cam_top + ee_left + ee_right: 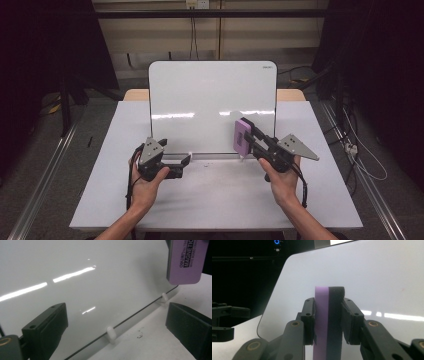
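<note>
A white whiteboard stands upright at the middle of the table. My right gripper is shut on a purple magnetic eraser with a black felt side, held edge-up before the board's lower right part. In the right gripper view the jaws clamp the eraser from both sides, with the board behind it. My left gripper is open near the board's bottom edge, left of centre. In the left gripper view its jaws stand wide with nothing between them, facing the board; the eraser hangs at the upper right.
The board rests on small white feet on the white table. A few dark crumbs lie by its bottom edge. Dark stands and cables surround the table. Bare tabletop spreads in front of the board and to both sides.
</note>
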The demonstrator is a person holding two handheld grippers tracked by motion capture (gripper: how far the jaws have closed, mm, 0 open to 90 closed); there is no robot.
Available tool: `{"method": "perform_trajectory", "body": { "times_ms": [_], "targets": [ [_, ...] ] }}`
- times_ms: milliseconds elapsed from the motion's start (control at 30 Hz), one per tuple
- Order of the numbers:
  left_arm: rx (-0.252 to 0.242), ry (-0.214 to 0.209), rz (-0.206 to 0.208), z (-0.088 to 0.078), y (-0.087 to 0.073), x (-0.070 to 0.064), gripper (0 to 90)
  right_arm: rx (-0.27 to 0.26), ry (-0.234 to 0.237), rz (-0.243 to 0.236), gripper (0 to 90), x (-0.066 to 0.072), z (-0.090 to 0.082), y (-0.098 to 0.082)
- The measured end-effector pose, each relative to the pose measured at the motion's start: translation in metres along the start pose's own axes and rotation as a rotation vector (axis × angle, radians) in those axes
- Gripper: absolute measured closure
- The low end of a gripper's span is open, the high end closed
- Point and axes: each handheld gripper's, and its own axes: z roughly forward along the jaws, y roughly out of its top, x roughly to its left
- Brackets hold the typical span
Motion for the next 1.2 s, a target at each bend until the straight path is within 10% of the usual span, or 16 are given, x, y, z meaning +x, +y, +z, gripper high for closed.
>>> {"method": "perform_trajectory", "body": {
  "times_ms": [333, 767, 1200],
  "targets": [
    [0.029, 0.096, -0.005, -0.015, -0.013, 0.014, 3.6, 0.006, -0.026, -0.071, 66.7, -0.006, -0.009, 0.002],
    [0.052, 0.110, 0.004, -0.035, -0.032, 0.017, 3.8, 0.039, -0.065, -0.148, 66.8, -0.013, -0.018, 0.006],
    [0.071, 0.101, -0.012, -0.029, -0.042, 0.023, 4.3, 0.149, -0.147, -0.346, 67.0, -0.015, -0.019, 0.008]
  ]
}}
